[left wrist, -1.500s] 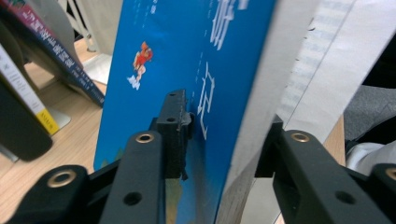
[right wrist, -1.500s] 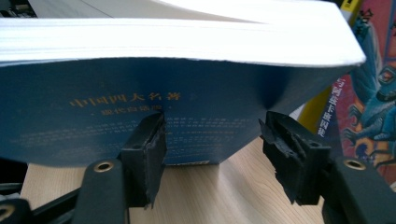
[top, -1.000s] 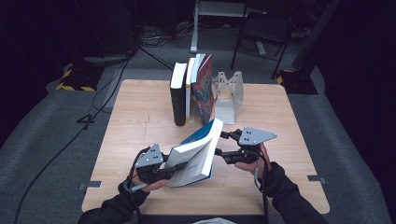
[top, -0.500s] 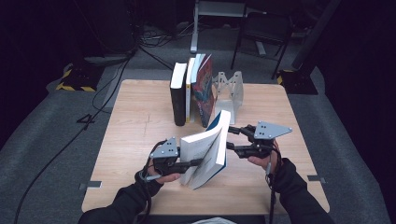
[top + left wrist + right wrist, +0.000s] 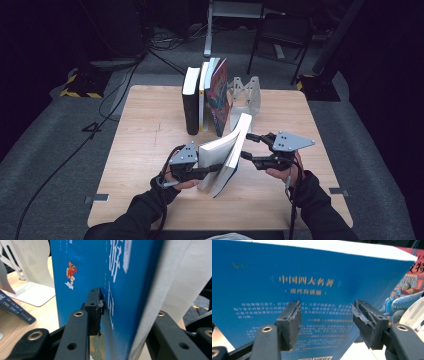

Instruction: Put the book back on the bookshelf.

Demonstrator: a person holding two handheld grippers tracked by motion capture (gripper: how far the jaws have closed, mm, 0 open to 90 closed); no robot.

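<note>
At the lower centre-left of the high view, your left gripper (image 5: pixel 212 169) is clamped on the blue book (image 5: pixel 227 152), its jaws having just opened a touch further with the book between them; in the left gripper view one pad presses flat on the blue cover (image 5: pixel 120 290) while the other jaw lies along the white page edges at the right of the frame. That book stands tilted on the table (image 5: pixel 150 130), near the front middle, its top leaning toward the upper right. To its right in the high view, your right gripper (image 5: pixel 250 146) sits at the book's upper edge; in the right gripper view its fingers (image 5: pixel 291 322) stand apart in front of the blue back cover (image 5: pixel 317 290), gripping nothing, and they have just been opening. Behind, at the upper centre of the high view, a row of books (image 5: pixel 205 100) stands upright, with a white bookend (image 5: pixel 246 97) just to its right.
</note>
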